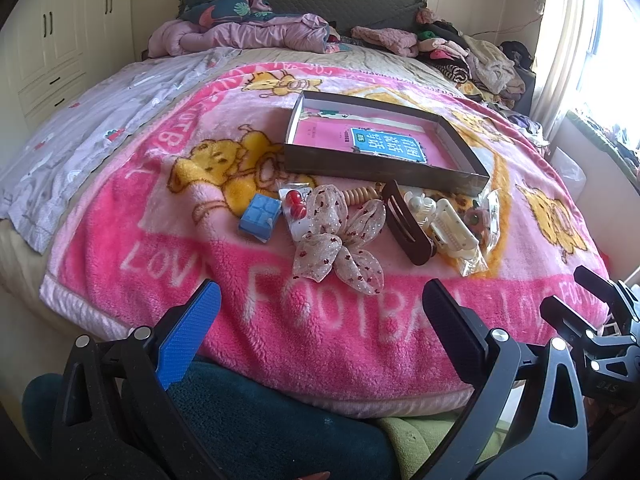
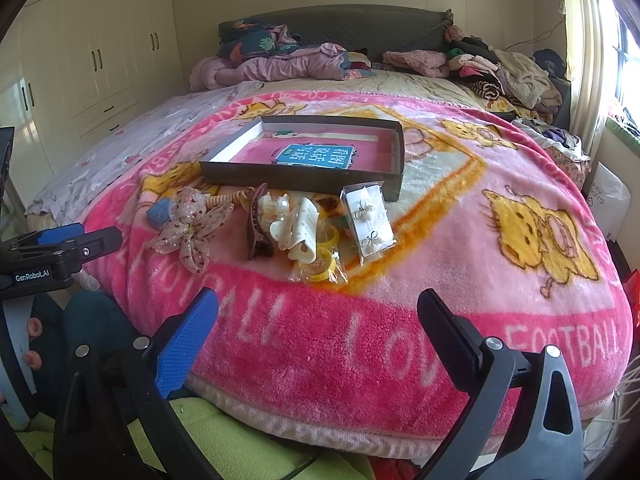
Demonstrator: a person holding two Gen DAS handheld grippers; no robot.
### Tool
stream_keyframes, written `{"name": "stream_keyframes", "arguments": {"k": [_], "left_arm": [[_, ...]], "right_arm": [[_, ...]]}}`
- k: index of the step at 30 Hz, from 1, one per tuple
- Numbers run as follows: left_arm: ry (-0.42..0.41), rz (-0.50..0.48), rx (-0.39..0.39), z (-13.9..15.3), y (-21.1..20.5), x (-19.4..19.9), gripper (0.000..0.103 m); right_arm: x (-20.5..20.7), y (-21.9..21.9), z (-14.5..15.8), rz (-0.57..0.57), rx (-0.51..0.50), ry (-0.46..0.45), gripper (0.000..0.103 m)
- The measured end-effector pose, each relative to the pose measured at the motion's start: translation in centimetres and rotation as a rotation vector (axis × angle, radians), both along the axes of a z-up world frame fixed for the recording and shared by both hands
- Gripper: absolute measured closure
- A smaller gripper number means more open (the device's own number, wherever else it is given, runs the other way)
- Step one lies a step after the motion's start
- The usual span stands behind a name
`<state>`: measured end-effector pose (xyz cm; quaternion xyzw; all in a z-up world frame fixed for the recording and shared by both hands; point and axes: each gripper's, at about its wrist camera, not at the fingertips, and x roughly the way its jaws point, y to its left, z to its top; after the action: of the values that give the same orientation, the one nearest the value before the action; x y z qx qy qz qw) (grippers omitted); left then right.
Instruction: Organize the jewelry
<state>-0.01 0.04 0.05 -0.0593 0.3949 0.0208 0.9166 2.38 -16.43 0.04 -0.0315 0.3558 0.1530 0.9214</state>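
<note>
A shallow dark box (image 1: 360, 162) (image 2: 280, 174) with a pink and blue book cover inside lies open on the pink blanket. In front of it is a pile of accessories: a sheer fabric bow (image 1: 340, 240) (image 2: 192, 226), a small blue box (image 1: 260, 216), red beads in a packet (image 1: 294, 204), a brown hair claw (image 1: 406, 224) (image 2: 258, 224), cream clips (image 1: 448, 224) (image 2: 296, 224), and a card of earrings (image 2: 368, 218). My left gripper (image 1: 320, 328) is open and empty near the bed's front edge. My right gripper (image 2: 316, 328) is open and empty too, short of the pile.
The pink blanket (image 1: 312, 320) (image 2: 440, 272) covers the bed. Folded quilts and clothes (image 1: 256, 28) (image 2: 500, 68) are piled at the headboard. White wardrobes (image 2: 100, 52) stand left, a window right. The other gripper shows at the right edge of the left wrist view (image 1: 592, 312).
</note>
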Motion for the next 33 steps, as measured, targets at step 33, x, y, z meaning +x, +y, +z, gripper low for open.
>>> {"name": "stream_keyframes", "arguments": {"k": [33], "left_arm": [[0.0,0.012,-0.002,0.75,0.49,0.42,0.01]], "right_arm": [[0.45,-0.11,0.06,0.002,0.011,0.003,0.006]]}}
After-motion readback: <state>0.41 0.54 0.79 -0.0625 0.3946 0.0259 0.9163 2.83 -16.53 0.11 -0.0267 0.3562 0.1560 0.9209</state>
